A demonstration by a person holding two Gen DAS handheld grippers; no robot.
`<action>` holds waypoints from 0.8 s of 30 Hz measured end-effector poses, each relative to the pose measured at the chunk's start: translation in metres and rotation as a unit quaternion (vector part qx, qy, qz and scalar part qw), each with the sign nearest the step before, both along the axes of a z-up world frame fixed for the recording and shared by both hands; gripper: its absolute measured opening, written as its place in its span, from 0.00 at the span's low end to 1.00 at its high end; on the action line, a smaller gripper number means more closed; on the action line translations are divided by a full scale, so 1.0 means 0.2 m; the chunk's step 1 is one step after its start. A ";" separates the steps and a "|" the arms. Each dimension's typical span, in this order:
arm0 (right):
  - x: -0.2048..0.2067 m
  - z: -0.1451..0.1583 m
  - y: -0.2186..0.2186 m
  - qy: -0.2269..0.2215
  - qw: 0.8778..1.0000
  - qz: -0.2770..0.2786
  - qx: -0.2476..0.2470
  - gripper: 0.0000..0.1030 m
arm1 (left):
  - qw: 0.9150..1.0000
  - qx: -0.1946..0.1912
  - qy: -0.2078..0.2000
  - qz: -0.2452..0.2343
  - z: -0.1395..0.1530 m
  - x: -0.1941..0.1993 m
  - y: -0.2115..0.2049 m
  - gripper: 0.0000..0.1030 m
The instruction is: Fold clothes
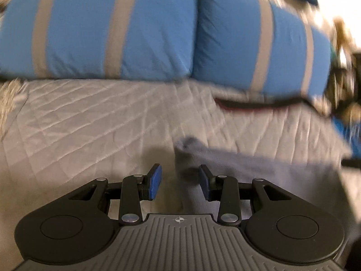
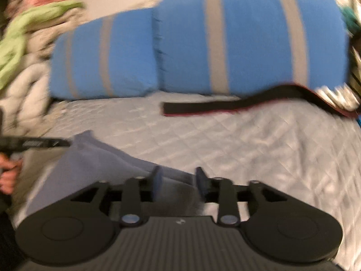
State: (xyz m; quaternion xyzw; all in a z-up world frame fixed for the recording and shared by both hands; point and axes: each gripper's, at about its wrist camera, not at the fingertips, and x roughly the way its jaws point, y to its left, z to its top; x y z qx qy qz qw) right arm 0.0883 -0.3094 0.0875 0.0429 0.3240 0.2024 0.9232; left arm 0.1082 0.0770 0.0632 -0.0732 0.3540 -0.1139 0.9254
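Grey-blue garment (image 2: 101, 164) lies rumpled on quilted bed (image 2: 248, 149), near front edge, below two blue striped pillows (image 2: 248, 45). Left claw (image 1: 179, 181) apart, empty, garment corner just beyond its tips. Right claw (image 2: 178, 184) apart, cloth edge between pads, not pinched. Black strap (image 2: 203, 107) lies by pillows. Folding looks barely begun; most folds likely remain.

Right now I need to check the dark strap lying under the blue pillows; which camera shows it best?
The right wrist view: the dark strap lies nearly full length on the quilt. The left wrist view shows only a blurred sliver below the pillows.
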 end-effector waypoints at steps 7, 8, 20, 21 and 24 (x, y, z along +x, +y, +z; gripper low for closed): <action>0.15 0.10 0.43 -0.058 0.987 0.135 -0.069 0.54 | 0.997 -0.070 0.014 -0.028 0.05 0.00 0.09 0.34; 0.19 0.09 0.50 -0.061 0.984 0.152 -0.077 0.53 | 0.996 -0.073 0.020 -0.038 0.04 -0.01 0.09 0.34; 0.37 -0.07 1.05 -0.112 0.921 0.320 -0.192 0.38 | 0.992 -0.046 0.085 -0.081 -0.07 0.00 0.06 0.34; 0.36 -0.08 1.07 -0.117 0.914 0.329 -0.204 0.38 | 0.992 -0.046 0.087 -0.082 -0.08 0.00 0.06 0.34; 0.35 -0.11 1.12 -0.126 0.896 0.354 -0.236 0.37 | 0.991 -0.043 0.094 -0.085 -0.08 0.00 0.06 0.34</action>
